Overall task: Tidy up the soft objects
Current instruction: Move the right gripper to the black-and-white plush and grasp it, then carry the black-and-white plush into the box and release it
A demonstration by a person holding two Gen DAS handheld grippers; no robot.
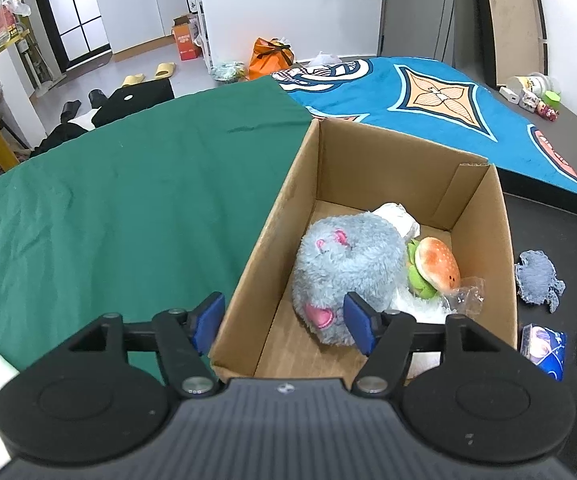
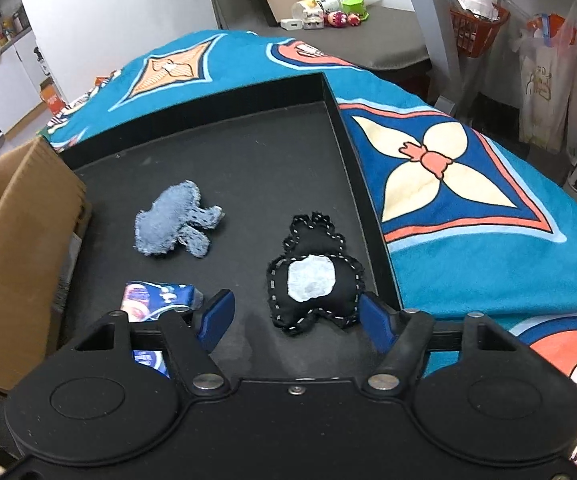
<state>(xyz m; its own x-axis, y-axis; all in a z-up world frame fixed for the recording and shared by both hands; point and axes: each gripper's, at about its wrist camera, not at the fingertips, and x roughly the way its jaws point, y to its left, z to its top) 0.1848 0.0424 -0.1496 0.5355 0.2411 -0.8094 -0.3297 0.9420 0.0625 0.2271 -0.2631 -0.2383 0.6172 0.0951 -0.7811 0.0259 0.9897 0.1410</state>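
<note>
A cardboard box holds a fluffy blue plush, a burger plush, a white soft item and clear plastic wrap. My left gripper is open and empty, its fingers astride the box's near left wall. On the black tray lie a denim soft toy, a black stitched soft toy with a pale patch, and a blue tissue pack. My right gripper is open, its fingers either side of the black toy's near end, just above it.
The box stands left of the tray. A green cloth covers the table to the left and a blue patterned blanket lies behind and right. Small toys and bottles sit on a far grey surface.
</note>
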